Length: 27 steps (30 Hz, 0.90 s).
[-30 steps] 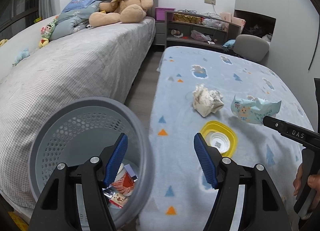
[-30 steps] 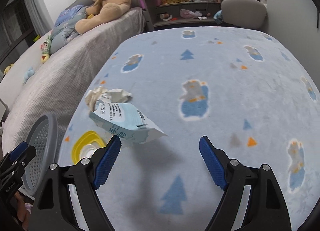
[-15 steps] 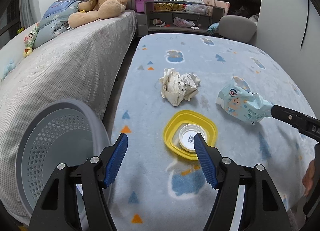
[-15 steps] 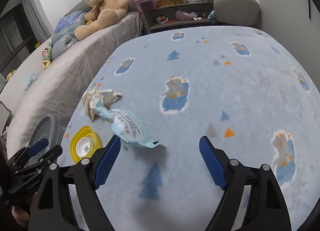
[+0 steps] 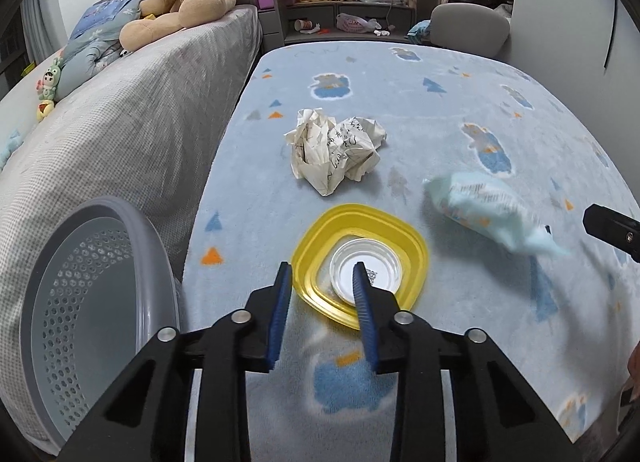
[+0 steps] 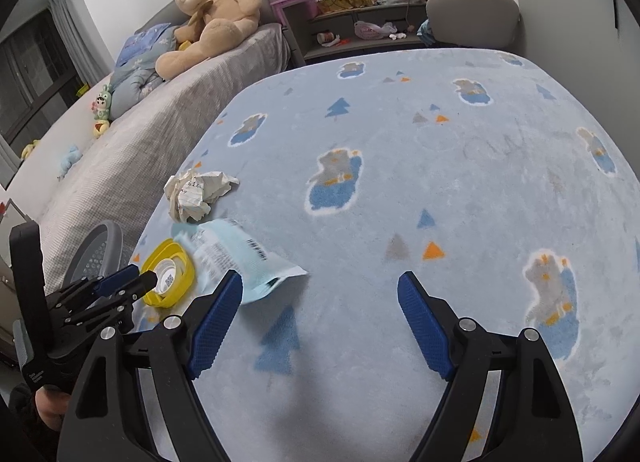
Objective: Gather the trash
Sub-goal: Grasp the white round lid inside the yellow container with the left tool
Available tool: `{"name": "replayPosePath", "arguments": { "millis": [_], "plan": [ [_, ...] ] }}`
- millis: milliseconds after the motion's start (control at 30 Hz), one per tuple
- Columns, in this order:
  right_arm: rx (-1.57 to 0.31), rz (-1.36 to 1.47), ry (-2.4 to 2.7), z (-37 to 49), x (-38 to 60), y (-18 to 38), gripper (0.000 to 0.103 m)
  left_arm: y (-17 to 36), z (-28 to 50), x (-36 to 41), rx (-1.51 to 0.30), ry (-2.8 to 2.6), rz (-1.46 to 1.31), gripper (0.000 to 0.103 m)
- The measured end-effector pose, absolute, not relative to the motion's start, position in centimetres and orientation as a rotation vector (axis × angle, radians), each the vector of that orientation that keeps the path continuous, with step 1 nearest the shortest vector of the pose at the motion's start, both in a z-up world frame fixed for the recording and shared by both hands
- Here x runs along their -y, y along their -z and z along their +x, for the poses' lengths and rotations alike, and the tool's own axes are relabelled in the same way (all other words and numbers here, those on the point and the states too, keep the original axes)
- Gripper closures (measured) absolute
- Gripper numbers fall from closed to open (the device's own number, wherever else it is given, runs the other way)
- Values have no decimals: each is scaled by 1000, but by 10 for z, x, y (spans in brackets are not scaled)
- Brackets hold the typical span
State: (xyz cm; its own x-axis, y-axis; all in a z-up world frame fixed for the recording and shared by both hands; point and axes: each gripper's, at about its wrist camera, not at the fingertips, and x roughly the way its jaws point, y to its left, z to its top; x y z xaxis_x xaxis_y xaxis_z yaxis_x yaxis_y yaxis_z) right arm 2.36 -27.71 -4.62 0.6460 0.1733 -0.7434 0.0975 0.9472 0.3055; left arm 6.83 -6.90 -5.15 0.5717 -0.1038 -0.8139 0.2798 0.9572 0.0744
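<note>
Left gripper [image 5: 320,276], low in the centre of the left wrist view, has its blue pads narrowed to a small gap around the near rim of the yellow lid [image 5: 360,258], one pad outside the rim and one over the white cap inside, though whether they actually pinch it is unclear. Right gripper [image 6: 320,286] stands wide apart and holds nothing, with the blurred pale-blue wrapper [image 6: 240,254] at its left pad. Crumpled paper [image 5: 336,147] lies on the blue blanket [image 5: 440,121] above the lid, and the grey basket [image 5: 92,302] sits at lower left.
</note>
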Motion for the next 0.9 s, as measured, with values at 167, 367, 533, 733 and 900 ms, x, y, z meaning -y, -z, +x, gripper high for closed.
{"name": "replayPosePath", "arguments": {
  "millis": [167,367,533,733,900],
  "plan": [
    [-871,343,-49,23,279,47,25,52,71,71,-936,220,208,80],
    [-869,343,-56,22,278,46,25,43,68,69,-905,234,194,87],
    [-873,341,-62,23,275,47,25,41,68,74,-898,256,205,87],
    [-875,341,-72,24,272,47,25,48,72,80,-930,273,216,87],
    [-875,345,-74,24,272,48,26,56,75,83,-962,290,220,87]
  ]
}}
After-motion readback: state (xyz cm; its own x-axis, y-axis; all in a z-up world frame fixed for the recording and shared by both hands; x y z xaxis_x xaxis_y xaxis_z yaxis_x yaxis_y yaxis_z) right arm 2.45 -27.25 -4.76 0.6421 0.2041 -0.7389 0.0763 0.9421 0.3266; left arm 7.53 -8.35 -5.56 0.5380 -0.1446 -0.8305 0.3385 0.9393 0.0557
